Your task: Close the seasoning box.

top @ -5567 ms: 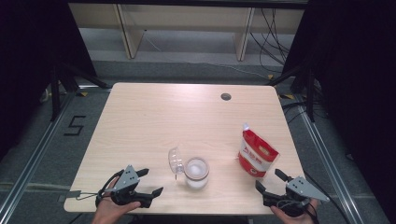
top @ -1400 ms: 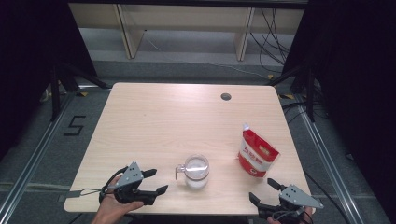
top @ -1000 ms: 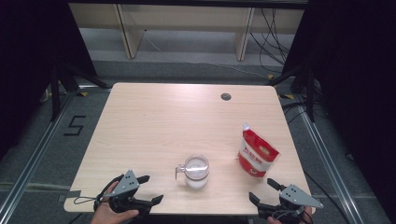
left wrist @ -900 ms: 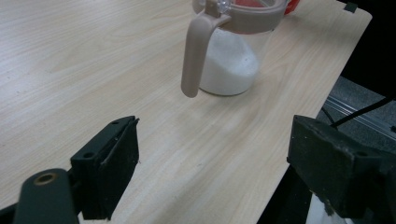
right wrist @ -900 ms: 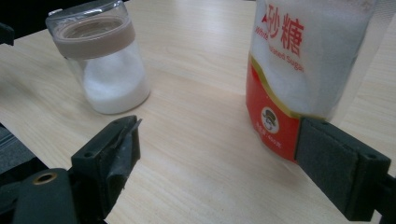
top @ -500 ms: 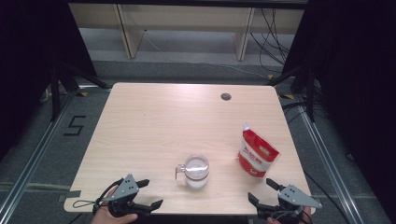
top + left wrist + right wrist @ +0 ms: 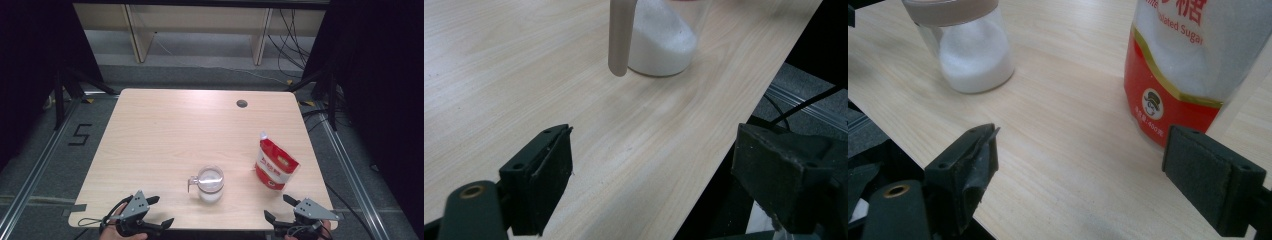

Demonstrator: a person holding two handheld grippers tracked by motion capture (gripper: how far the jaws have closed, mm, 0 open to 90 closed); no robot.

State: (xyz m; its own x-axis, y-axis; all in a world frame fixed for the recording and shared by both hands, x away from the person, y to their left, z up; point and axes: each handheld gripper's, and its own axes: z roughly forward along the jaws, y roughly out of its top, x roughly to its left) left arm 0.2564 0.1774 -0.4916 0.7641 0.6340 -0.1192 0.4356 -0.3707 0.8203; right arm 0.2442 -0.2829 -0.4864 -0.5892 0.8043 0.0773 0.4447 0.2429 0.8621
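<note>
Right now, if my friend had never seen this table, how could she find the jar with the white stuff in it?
Look at the wooden table and go to its near edge, about the middle. There stands the jar, to the left of the red bag. It is the see-through, round one, with white powder at the bottom, a lid on top and a small flap sticking out to the left.

Readable text, two sites.

1. Red and white pouch [image 7: 1193, 65], upper right of the right gripper view: large white Chinese character "糖" at the top edge, partly cut off. Below it, white Latin print "…lated Sugar", start cut off. On the red lower band, a round emblem with a cartoon face; beneath it small white print, seemingly "400…", not certain.

2. Floor [image 7: 45, 150], left of the high view: black numeral "5" [image 7: 80, 135].
</note>
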